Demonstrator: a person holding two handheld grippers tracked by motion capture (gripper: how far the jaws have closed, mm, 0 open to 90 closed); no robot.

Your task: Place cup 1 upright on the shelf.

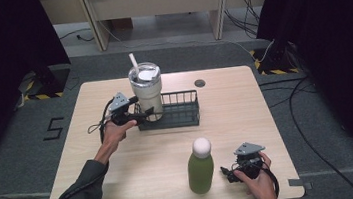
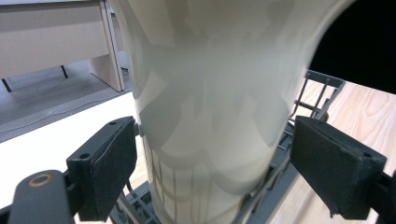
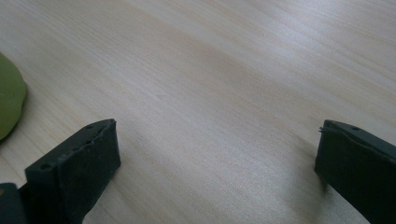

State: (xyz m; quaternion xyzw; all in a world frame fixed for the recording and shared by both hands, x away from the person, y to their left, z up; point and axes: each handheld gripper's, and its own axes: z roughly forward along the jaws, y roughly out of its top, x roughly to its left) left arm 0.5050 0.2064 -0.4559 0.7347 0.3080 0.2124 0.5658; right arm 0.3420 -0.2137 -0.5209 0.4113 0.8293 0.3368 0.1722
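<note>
One cream tumbler (image 1: 146, 90) with straw, standing in basket (image 1: 182, 114), between spread left fingers (image 2: 109, 165), untouched

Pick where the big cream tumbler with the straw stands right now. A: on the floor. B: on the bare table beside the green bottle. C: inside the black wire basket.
C: the tumbler stands in the left end of the wire basket, with the left gripper at its side.
</note>
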